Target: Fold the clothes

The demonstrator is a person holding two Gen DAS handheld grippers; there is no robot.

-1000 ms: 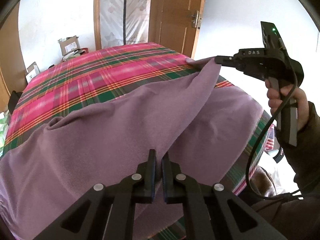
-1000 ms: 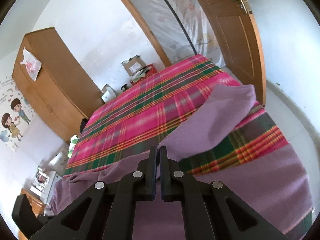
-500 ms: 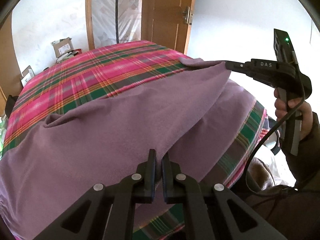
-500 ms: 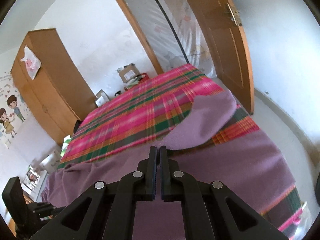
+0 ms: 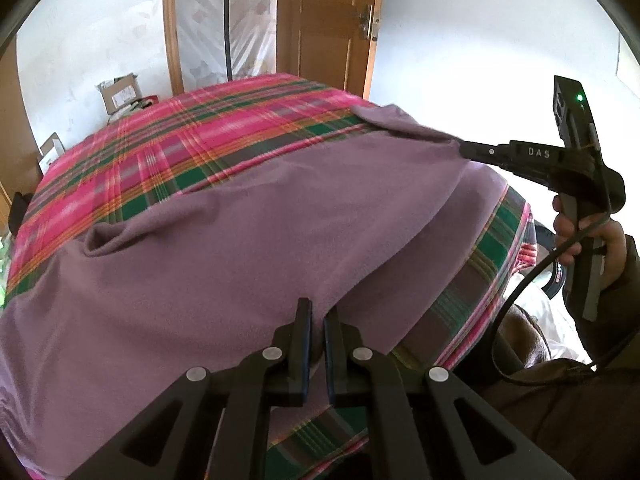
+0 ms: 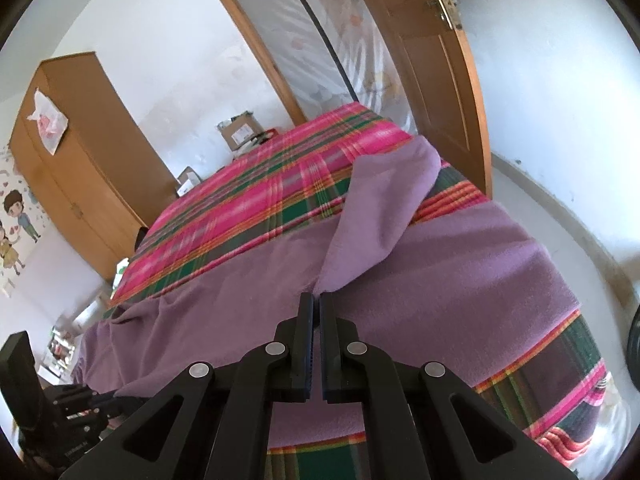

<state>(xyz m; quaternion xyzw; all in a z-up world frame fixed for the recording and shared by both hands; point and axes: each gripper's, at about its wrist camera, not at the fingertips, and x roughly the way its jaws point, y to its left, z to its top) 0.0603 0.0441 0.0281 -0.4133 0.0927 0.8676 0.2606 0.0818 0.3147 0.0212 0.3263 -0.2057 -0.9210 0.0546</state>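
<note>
A bed (image 5: 168, 152) covered with a pink, green and orange plaid spread fills most of both views, and a large purple garment (image 5: 224, 256) lies across its near half. Far behind stand a wooden door (image 6: 432, 80), a tall wooden wardrobe (image 6: 80, 160) at the far left with a pale plastic bag (image 6: 46, 124) hanging on it, and cartoon stickers (image 6: 16, 216) on the wall beside it. An open cardboard box (image 5: 120, 94) sits on the floor past the bed's far edge; whatever is in it is too small to make out, and its white label cannot be read.

The right gripper (image 5: 464, 148) is clenched on a fold of the purple garment at the right side of the bed; its body carries the letters "DAS" and a lit green lamp. In its own view the closed fingers (image 6: 307, 332) pinch the base of a sleeve-like flap that runs away toward the far right corner. The left gripper (image 5: 315, 320) is likewise clamped on the cloth's near edge, fabric showing between its fingers.

Compared with a second ago, the right gripper has dropped lower and moved right, so the lifted fold has flattened and the purple cloth now covers more of the plaid. The left gripper has kept its grasp throughout.
</note>
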